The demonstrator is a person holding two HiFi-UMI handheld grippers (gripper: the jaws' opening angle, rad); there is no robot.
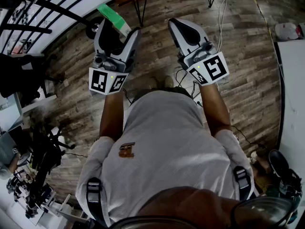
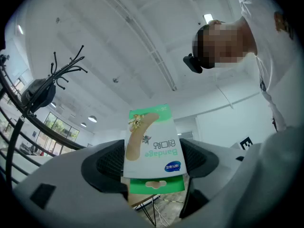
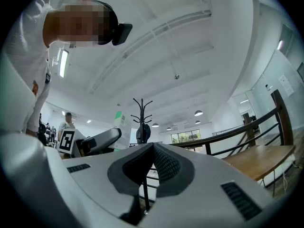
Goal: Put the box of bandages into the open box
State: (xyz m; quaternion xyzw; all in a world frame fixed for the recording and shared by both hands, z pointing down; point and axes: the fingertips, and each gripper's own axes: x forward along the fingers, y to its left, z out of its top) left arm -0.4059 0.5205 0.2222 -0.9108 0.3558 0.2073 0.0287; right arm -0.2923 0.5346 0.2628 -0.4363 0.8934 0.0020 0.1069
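The box of bandages (image 1: 113, 17), green and white, sticks out from between the jaws of my left gripper (image 1: 119, 28), which is held up in front of the person's chest. In the left gripper view the box (image 2: 152, 139) stands upright between the two dark pads (image 2: 107, 164), which press on its sides; the left gripper (image 2: 153, 164) is shut on it. My right gripper (image 1: 177, 26) is raised beside it, jaws together and empty. In the right gripper view its pads (image 3: 166, 163) meet, and the left gripper with the box (image 3: 118, 119) shows at the left. No open box is in view.
Below is a wooden plank floor (image 1: 238, 80) with cables (image 1: 221, 13). A wooden table on thin metal legs (image 1: 141, 6) stands ahead, a dark railing (image 1: 47, 8) at the upper left, a white tabletop edge (image 1: 290, 80) at the right. A coat rack (image 3: 141, 115) stands further off.
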